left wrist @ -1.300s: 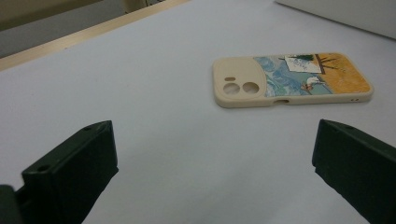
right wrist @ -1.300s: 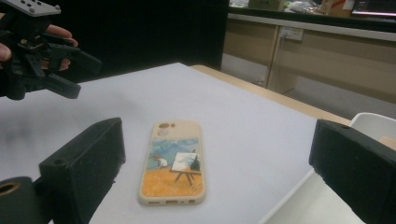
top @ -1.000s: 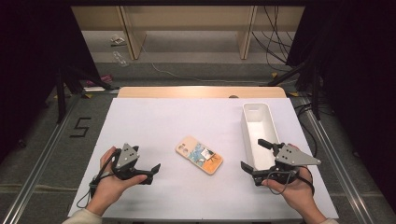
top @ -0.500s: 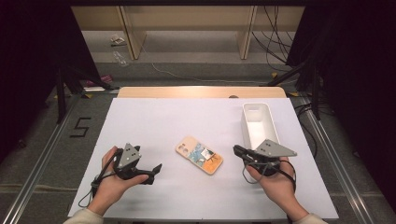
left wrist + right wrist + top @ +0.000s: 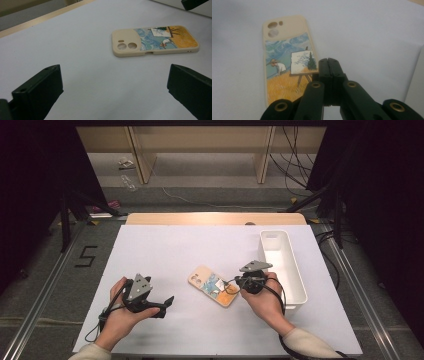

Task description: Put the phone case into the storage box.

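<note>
Since a second ago: right gripper [image 5: 239, 282] moved from beside the white bin [image 5: 281, 265] toward the table's [image 5: 165, 245] middle, tips now at the orange end of the phone case [image 5: 213, 285]; jaws then spread, now pressed together, pinching nothing visible. Left gripper [image 5: 161, 305] unmoved near the front-left edge, jaws spread wide, aimed at the case. Case unmoved, flat near the table's middle, closer to the front edge. Rounded rectangle, cream rim, camera cutouts, glossy painted scene of easel and wheat field. Matte pale tabletop; bin smooth plastic, long, along the right edge.
</note>
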The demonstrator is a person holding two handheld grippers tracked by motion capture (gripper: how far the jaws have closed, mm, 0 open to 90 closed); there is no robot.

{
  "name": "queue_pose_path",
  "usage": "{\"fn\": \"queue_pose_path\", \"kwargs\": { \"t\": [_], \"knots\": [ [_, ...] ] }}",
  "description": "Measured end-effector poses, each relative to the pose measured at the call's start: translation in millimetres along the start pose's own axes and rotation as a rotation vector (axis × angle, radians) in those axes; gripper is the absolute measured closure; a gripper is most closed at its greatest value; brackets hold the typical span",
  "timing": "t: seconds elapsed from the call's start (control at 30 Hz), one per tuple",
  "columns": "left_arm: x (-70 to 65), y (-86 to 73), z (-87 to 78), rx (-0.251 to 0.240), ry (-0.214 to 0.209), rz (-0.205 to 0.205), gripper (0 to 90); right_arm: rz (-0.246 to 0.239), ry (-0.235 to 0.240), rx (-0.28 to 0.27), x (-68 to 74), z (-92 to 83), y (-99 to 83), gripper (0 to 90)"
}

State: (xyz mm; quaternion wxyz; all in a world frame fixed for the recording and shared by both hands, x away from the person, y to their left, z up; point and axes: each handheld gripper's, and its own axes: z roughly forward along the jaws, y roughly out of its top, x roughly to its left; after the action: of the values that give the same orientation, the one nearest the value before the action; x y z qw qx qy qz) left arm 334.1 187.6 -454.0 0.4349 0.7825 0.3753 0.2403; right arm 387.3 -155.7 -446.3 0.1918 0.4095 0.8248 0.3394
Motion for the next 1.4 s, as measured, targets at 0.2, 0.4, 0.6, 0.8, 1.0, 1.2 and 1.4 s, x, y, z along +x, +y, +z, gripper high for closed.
{"fn": "queue_pose_path", "kwargs": {
  "t": [0.2, 0.4, 0.6, 0.8, 1.0, 1.2, 1.4],
  "knots": [
    [-0.6, -0.2, 0.2, 0.002, -0.001, 0.0, 0.0, -0.001, -0.039, 0.054, -2.3, 18.0, 1.5, 90.0],
    [-0.7, -0.8, 1.0, 0.009, -0.003, -0.001, 0.0, 0.004, -0.047, 0.101, -2.8, 26.2, -1.9, 90.0],
    [-0.8, -1.4, 1.4, 0.014, -0.005, 0.0, 0.0, -0.005, -0.044, 0.129, -1.4, 30.4, -5.2, 90.0],
    [-0.5, -1.9, 1.7, 0.017, -0.007, -0.004, 0.0, -0.006, -0.047, 0.137, -1.1, 30.6, -6.0, 90.0],
    [-0.7, -1.9, 2.0, 0.02, -0.009, -0.005, 0.0, -0.011, -0.054, 0.147, -1.9, 31.5, -6.7, 90.0],
    [-0.5, -2.3, 2.2, 0.029, -0.009, -0.006, 0.0, -0.009, -0.046, 0.173, -1.4, 32.9, -8.4, 90.0],
    [0.6, -3.1, 2.1, 0.035, -0.005, -0.014, 0.0, -0.022, -0.026, 0.192, 5.4, 31.7, -8.6, 90.0]
  ]
}}
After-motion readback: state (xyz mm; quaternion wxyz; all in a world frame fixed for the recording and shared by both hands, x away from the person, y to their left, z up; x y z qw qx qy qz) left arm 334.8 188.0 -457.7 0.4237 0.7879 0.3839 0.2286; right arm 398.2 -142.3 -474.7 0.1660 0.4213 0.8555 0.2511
